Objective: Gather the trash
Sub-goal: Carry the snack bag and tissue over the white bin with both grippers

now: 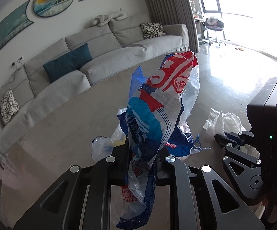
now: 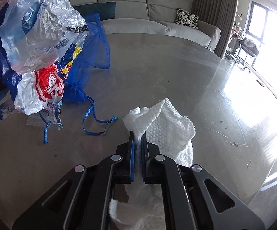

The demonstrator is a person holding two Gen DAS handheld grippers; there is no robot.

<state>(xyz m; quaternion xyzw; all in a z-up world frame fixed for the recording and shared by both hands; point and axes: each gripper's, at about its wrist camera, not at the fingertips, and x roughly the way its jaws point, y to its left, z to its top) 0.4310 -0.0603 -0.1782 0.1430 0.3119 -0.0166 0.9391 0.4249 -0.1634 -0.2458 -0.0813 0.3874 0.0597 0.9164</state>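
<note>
My left gripper (image 1: 141,149) is shut on a crumpled red, white and blue plastic bag (image 1: 157,103) that stands up between its fingers over the round table. The bag also shows at upper left in the right wrist view (image 2: 33,44), with a blue mesh drawstring bag (image 2: 92,57) behind it resting on the table. My right gripper (image 2: 138,136) is shut on a white paper towel (image 2: 167,128), which lies on the table. The right gripper (image 1: 232,140) and the towel (image 1: 224,122) show at right in the left wrist view.
The grey round table (image 2: 176,72) carries the trash. A long grey sofa (image 1: 100,61) with cushions curves behind it. Curtains and a bright window with a stool (image 1: 214,25) are at far right.
</note>
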